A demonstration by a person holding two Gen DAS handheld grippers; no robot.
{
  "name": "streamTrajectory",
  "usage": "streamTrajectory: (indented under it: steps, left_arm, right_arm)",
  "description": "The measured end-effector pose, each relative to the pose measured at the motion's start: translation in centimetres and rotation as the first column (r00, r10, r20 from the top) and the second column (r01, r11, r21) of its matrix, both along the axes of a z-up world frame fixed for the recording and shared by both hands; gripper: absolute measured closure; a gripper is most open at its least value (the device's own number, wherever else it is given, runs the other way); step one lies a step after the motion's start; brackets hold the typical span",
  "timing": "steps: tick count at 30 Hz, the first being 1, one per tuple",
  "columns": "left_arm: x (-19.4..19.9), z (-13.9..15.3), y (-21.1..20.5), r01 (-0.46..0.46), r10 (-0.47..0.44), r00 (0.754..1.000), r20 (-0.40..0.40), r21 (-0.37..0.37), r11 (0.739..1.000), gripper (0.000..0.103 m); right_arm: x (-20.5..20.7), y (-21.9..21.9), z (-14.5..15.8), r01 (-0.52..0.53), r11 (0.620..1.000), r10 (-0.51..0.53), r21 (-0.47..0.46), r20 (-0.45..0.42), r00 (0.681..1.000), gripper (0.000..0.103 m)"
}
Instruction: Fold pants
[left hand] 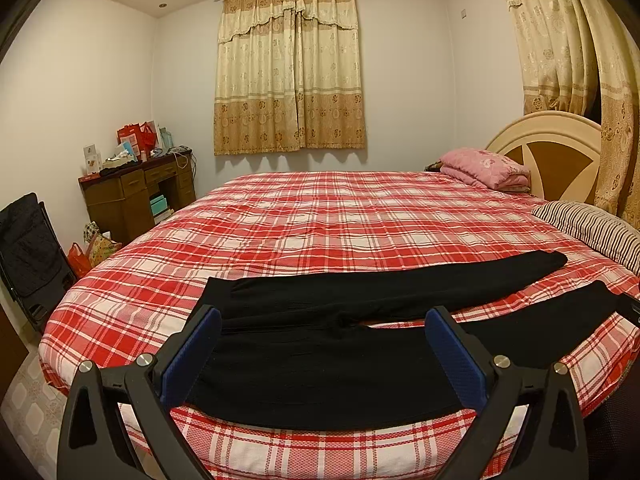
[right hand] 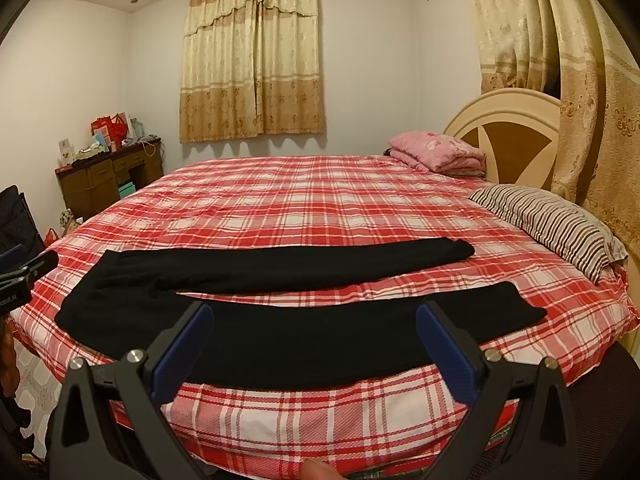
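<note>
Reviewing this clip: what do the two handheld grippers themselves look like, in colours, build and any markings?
Both match: the left gripper and right gripper have matte black angular arms with triangular cut-outs, round silver bolts at the pivots, and blue textured pads lining the jaws. In the right wrist view the left unit's side shows white lettering, only partly readable. No cables or sleeves are visible.

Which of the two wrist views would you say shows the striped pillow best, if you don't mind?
The right wrist view: the striped pillow lies there almost whole, near the headboard, its stripes clear. The left wrist view shows only part of it, cut off at the picture's right edge.
</note>
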State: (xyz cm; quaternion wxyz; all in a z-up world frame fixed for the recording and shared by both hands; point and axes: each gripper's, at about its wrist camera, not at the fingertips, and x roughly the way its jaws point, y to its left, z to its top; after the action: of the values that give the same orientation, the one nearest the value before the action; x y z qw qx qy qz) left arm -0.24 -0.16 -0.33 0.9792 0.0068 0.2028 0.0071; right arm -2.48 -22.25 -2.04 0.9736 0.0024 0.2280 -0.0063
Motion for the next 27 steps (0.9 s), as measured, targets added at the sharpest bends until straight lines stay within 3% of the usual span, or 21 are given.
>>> streamTrajectory:
  steps: [27]
  left_arm:
    - [0.33,-0.26,0.7,-0.003,0.003,1.0,-0.01,-0.004,1.0,0.001]
  right_arm:
    - [0.11,0.39,-0.22,-0.003,1.0,0.003,0.0,-0.013,1.0,0.0]
